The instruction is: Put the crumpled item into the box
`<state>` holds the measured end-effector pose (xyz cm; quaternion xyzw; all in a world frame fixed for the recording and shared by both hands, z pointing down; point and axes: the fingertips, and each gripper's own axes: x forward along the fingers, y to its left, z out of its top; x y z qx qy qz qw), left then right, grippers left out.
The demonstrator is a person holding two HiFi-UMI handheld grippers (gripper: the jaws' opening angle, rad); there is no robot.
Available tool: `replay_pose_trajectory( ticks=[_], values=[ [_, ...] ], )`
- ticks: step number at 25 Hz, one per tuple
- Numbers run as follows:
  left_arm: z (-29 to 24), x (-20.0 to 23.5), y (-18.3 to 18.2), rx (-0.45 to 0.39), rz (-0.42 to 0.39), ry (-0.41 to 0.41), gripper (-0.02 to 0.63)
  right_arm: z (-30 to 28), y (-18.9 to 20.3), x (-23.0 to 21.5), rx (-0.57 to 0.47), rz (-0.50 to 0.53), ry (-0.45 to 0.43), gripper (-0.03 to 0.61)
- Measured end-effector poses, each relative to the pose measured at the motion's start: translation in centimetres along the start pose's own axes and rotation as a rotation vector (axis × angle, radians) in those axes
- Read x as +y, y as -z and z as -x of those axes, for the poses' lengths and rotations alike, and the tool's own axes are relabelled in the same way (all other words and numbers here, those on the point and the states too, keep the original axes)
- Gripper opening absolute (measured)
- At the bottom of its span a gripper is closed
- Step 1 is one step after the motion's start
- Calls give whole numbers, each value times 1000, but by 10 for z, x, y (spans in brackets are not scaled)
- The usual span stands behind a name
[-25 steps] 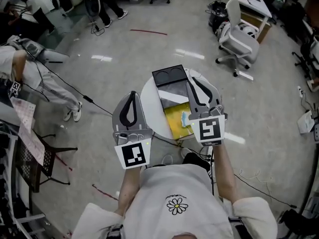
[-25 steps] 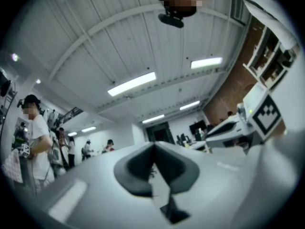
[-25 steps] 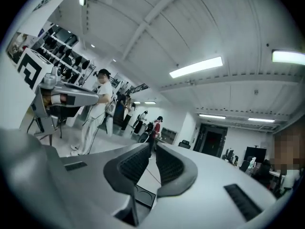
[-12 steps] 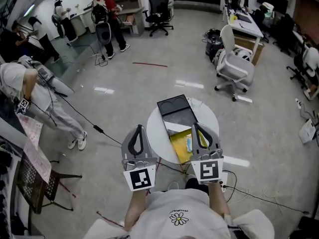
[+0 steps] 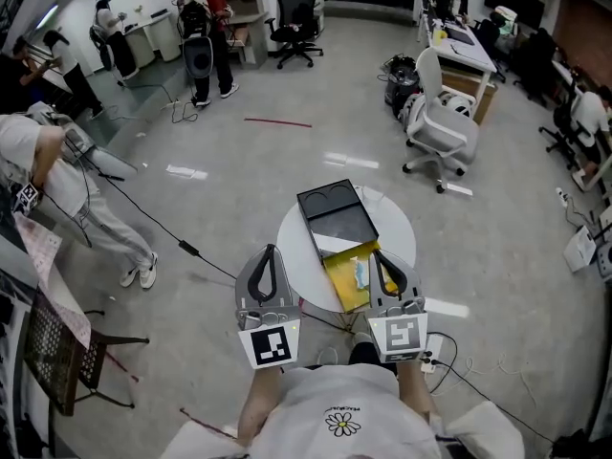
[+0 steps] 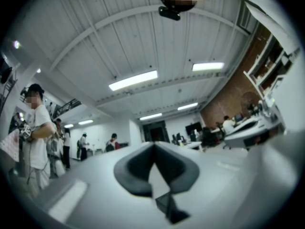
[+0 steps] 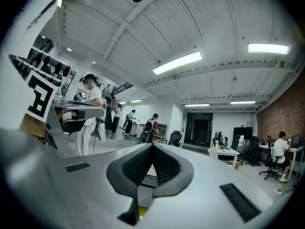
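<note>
Over the last second the right gripper (image 5: 376, 254) has drawn back from above the box (image 5: 337, 220) toward the 5 o'clock edge of the table (image 5: 396, 229), its jaws now pressed flat together on nothing. The left gripper (image 5: 269, 250), likewise pinched shut and empty, hangs off the table at 8 o'clock. The pale crumpled item (image 5: 360, 273) lies on the yellow area at the box's 6 o'clock end, so the placing looks done. Whether that yellow is the box's inside is unclear, and both gripper views aim mostly at the ceiling
</note>
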<state>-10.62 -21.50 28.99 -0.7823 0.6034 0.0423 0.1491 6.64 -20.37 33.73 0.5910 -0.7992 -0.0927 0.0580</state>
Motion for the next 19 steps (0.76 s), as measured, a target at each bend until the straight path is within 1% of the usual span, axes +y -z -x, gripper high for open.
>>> replay_pose_trajectory(
  ticks=[11, 19],
  values=[
    [-2, 2, -3, -10, -2, 12, 0, -2, -3, -4, 0, 3, 27, -1],
    [5, 6, 7, -4, 4, 1, 0, 1, 7, 1, 1, 16, 30, -2]
  ],
)
